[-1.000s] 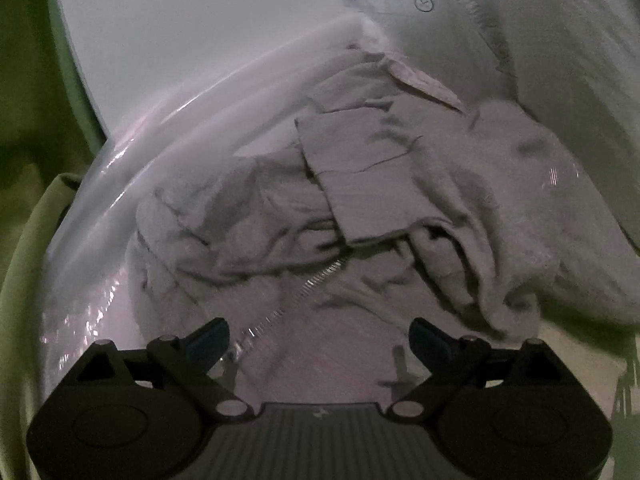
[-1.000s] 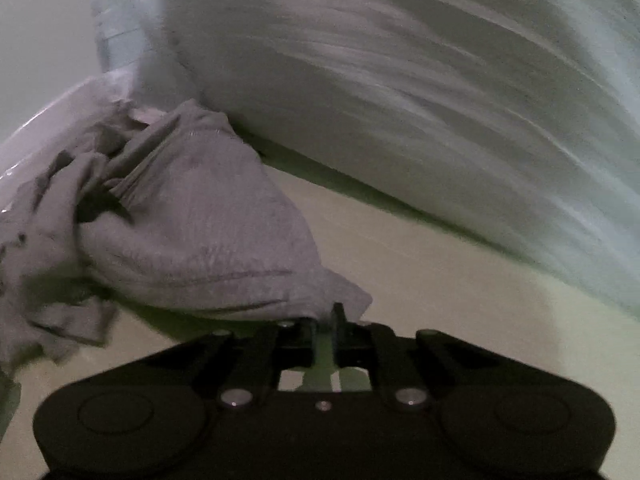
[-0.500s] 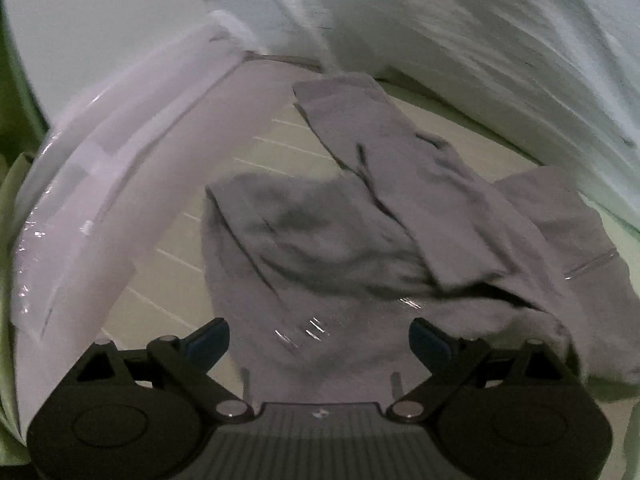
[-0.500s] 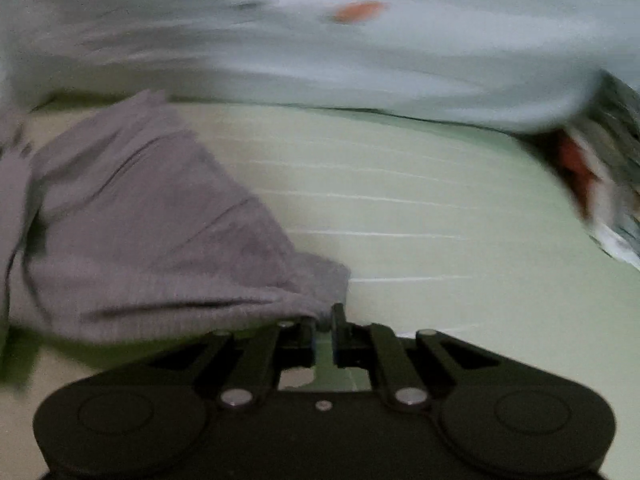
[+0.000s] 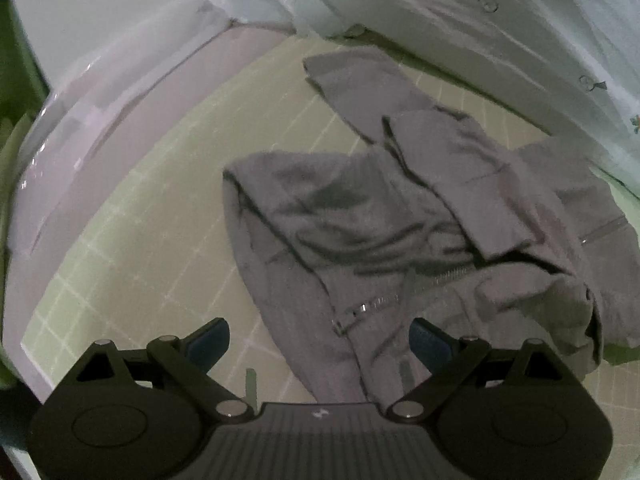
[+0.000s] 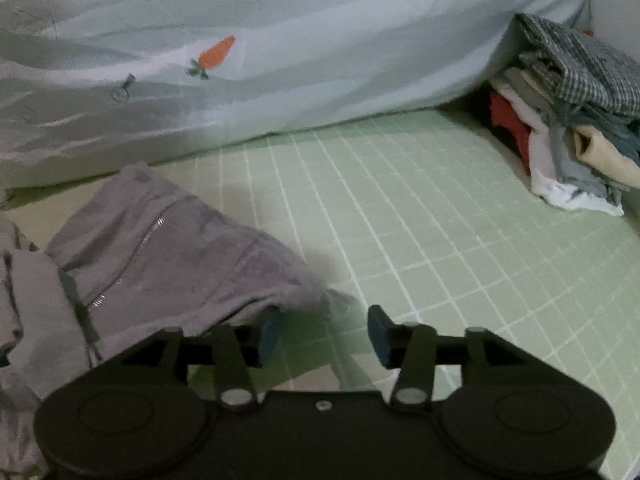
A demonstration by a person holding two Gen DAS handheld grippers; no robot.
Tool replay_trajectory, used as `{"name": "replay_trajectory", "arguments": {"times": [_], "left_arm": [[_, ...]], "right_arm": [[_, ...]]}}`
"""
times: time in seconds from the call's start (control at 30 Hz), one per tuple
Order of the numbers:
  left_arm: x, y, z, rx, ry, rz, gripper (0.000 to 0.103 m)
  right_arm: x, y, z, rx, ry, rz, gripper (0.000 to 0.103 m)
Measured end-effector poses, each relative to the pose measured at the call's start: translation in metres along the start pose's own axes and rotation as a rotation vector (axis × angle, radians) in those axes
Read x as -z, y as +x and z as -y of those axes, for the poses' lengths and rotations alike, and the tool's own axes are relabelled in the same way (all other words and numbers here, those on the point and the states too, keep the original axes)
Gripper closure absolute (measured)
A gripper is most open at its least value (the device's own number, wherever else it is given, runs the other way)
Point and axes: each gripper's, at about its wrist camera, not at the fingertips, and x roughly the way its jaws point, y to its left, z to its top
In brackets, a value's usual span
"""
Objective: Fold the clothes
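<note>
Your right gripper (image 6: 323, 332) has its jaws spread apart with nothing between them; the blue pad (image 6: 267, 335) of the left finger sits right at the hem of the grey zip-up garment (image 6: 168, 264), tucked just under its lifted edge, while the other pad hangs over bare sheet. Your left gripper (image 5: 320, 338) also has its jaws wide apart, holding nothing; a strip of the same grey garment (image 5: 400, 216) runs between the fingers and down under the gripper body, though whether either pad touches the cloth cannot be told.

From the left wrist view, the garment lies crumpled on the green checked bed sheet (image 5: 132, 240), its zipper (image 5: 404, 292) running diagonally across the front and one sleeve (image 5: 360, 84) stretched away toward the far edge. In the right wrist view a second stretch of zipper (image 6: 132, 256) shows on the panel nearest your jaws, and the rest of the garment bunches off to the left.

Beyond the garment, a pale quilt (image 6: 300, 52) printed with an orange carrot (image 6: 214, 56) lies heaped along the back of the bed. At the far right, a stack of clothes (image 6: 568, 120) sits on the sheet, with a checked piece on top and red, white and beige ones under it. A glossy pinkish surface (image 5: 100, 120) borders the sheet on the left.
</note>
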Motion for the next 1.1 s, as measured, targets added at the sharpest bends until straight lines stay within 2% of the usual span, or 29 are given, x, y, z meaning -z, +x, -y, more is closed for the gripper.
{"name": "replay_trajectory", "arguments": {"times": [0.1, 0.27, 0.57, 0.67, 0.77, 0.8, 0.83, 0.87, 0.93, 1.03, 1.1], "left_arm": [[0.005, 0.008, 0.005, 0.006, -0.03, -0.021, 0.009], [-0.003, 0.015, 0.007, 0.017, -0.111, -0.006, 0.019], [-0.046, 0.055, 0.028, 0.053, -0.192, -0.017, 0.019], [-0.057, 0.069, 0.033, 0.079, -0.197, -0.041, 0.019], [-0.063, 0.077, 0.039, 0.081, -0.174, -0.055, 0.023], [-0.065, 0.079, 0.041, 0.082, -0.161, -0.056, 0.031], [-0.065, 0.078, 0.043, 0.102, -0.139, -0.048, 0.047], [-0.065, 0.078, 0.042, 0.125, -0.135, -0.05, 0.051], [-0.065, 0.078, 0.036, 0.158, -0.167, -0.055, 0.069], [-0.066, 0.075, 0.026, 0.202, -0.208, -0.053, 0.08], [-0.069, 0.07, 0.019, 0.211, -0.216, -0.04, 0.081]], "right_arm": [[-0.01, -0.011, 0.007, -0.012, 0.035, 0.058, 0.039], [-0.029, -0.007, 0.007, -0.051, 0.029, 0.086, 0.032], [-0.046, 0.057, -0.031, -0.136, -0.059, -0.014, 0.027], [-0.053, 0.081, -0.044, -0.142, -0.105, -0.053, 0.026], [-0.058, 0.099, -0.054, -0.138, -0.138, -0.063, 0.025], [-0.06, 0.104, -0.057, -0.135, -0.14, -0.07, 0.025], [-0.06, 0.108, -0.059, -0.134, -0.14, -0.075, 0.025], [-0.06, 0.111, -0.062, -0.134, -0.14, -0.079, 0.025], [-0.059, 0.118, -0.068, -0.132, -0.142, -0.089, 0.025], [-0.054, 0.124, -0.075, -0.129, -0.158, -0.117, 0.025], [-0.05, 0.128, -0.079, -0.13, -0.168, -0.14, 0.025]]}}
